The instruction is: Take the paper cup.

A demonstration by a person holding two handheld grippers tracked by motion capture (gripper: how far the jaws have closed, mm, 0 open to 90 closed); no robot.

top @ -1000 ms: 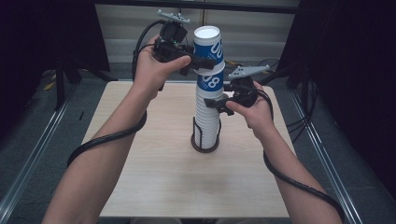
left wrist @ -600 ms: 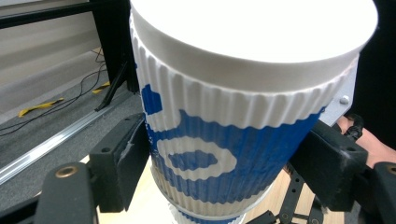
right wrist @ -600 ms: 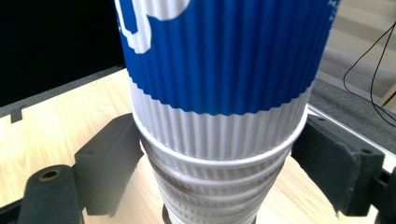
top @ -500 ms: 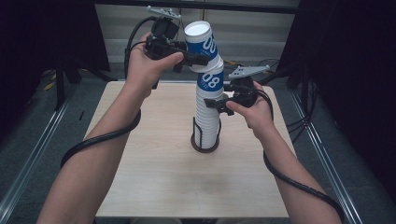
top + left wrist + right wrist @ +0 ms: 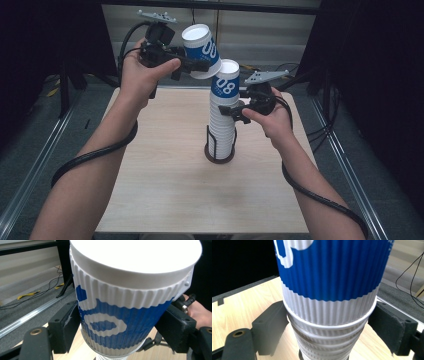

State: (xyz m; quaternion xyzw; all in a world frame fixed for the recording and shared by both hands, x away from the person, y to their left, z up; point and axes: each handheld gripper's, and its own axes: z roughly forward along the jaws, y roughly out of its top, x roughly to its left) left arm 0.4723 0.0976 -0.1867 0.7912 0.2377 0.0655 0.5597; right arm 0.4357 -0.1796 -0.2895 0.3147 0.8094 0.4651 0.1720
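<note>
A pale wooden counter (image 5: 165, 200) sits in a dark room, with grey flooring and loose cables beyond its far edge. Near the middle of the counter stands a tall stack of cups (image 5: 223, 120), ribbed white paper with blue bands, its foot set in a black wire holder (image 5: 219, 150).

Your left gripper (image 5: 197, 64), up at about 11 o'clock from the stack, has its fingers (image 5: 66, 326) shut on a single cup (image 5: 201, 50), pressing on its blue band from both sides. That cup is in the air, tilted, its open mouth turned up and toward you; its base sits just beside the rim of the stack's top cup, and whether they touch you cannot tell from above. Compared with the earlier pictures, this cup has come off the stack's top and swung out to the left.

Your right gripper (image 5: 235, 111), at 3 o'clock from the stack, has its fingers (image 5: 270, 326) spread wide around the stack's upper part, just below the top cup's blue band; whether the pads press on it isn't clear
</note>
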